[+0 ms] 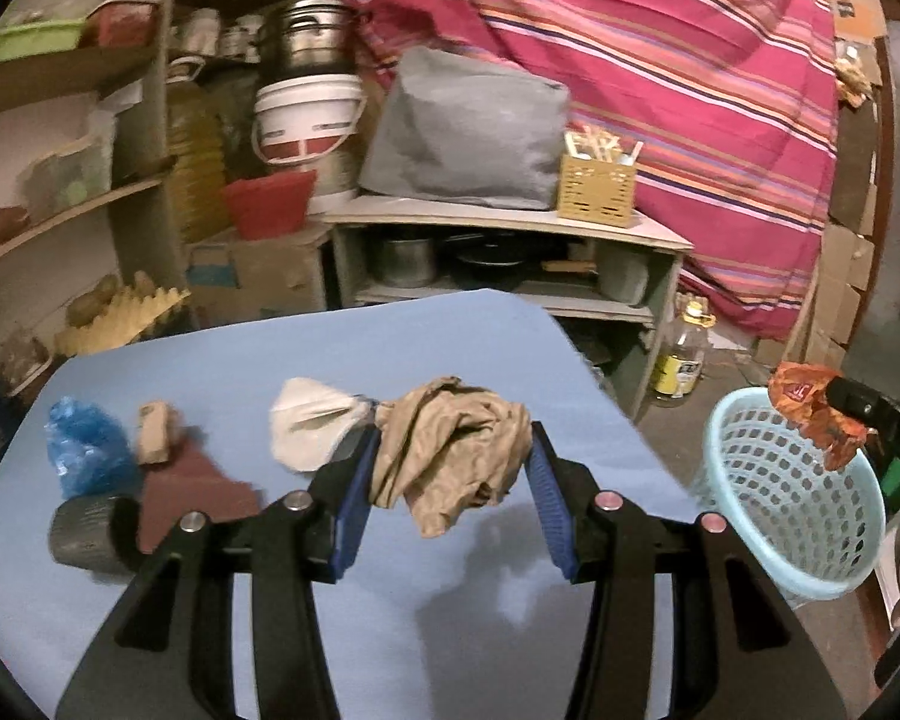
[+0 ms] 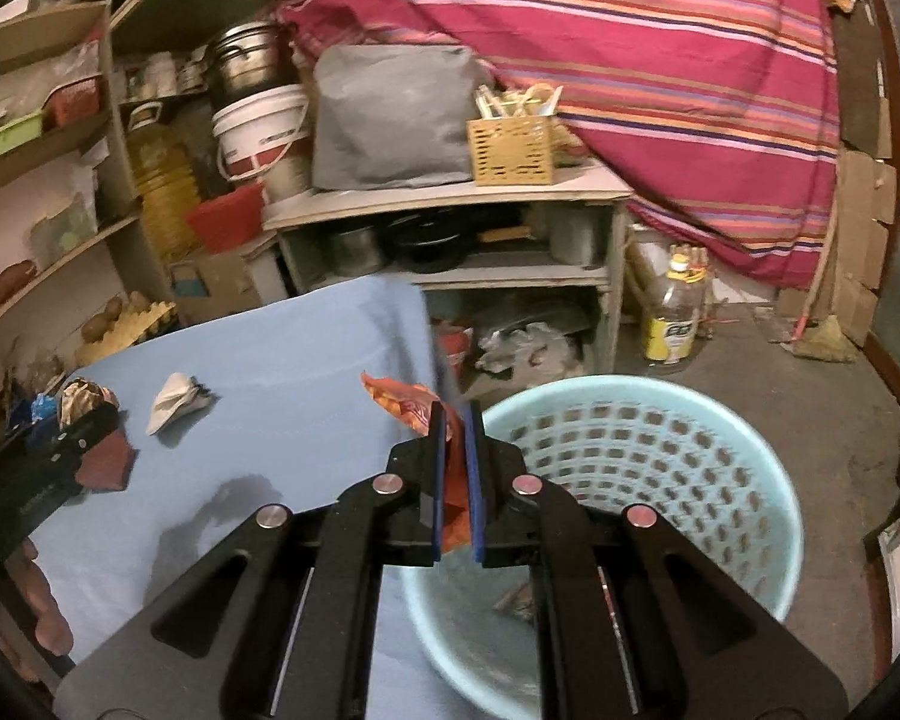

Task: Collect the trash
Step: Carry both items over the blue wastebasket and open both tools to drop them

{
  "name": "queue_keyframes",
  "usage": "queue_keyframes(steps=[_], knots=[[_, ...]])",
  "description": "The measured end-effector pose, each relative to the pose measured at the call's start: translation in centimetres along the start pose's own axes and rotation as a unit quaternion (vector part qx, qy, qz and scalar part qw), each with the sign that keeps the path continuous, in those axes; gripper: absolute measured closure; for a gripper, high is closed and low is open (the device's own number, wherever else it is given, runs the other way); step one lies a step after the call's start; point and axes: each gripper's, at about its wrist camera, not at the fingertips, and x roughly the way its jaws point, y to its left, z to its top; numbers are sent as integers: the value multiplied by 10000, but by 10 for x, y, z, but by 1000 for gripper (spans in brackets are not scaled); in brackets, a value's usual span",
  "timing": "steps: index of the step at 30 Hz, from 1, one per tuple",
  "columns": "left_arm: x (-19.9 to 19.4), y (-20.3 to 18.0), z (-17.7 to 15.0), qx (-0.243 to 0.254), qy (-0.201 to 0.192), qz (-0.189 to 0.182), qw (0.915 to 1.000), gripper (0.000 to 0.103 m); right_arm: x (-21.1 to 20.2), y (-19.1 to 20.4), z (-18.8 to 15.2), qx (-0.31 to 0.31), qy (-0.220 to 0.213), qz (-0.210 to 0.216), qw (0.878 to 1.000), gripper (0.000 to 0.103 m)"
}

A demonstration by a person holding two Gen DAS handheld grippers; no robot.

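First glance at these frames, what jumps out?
The left gripper clamps a crumpled brown paper above the blue table. The right gripper pinches an orange wrapper at the rim of the pale blue basket. A striped pink cloth fills the background.

We are seeing the basket (image 2: 720, 480) bottom cut off by the gripper arms, and the small dark scrap (image 2: 513, 597) inside is staying too blurred to name.

A cramped home storeroom or kitchen corner: wooden shelves (image 2: 48, 240) hold pots (image 2: 243, 63), a bucket (image 2: 258, 126) and an oil jug (image 2: 162, 192), with a striped cloth (image 2: 660, 60) hung over cardboard-lined walls (image 2: 864, 192).
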Motion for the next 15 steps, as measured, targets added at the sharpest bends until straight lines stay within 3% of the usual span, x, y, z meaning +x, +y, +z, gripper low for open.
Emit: queue_keyframes(steps=[15], knots=[[25, -127, 14, 497, 67, -817, 9954, 55, -14, -100, -13, 756, -13, -524, 9958, 96]])
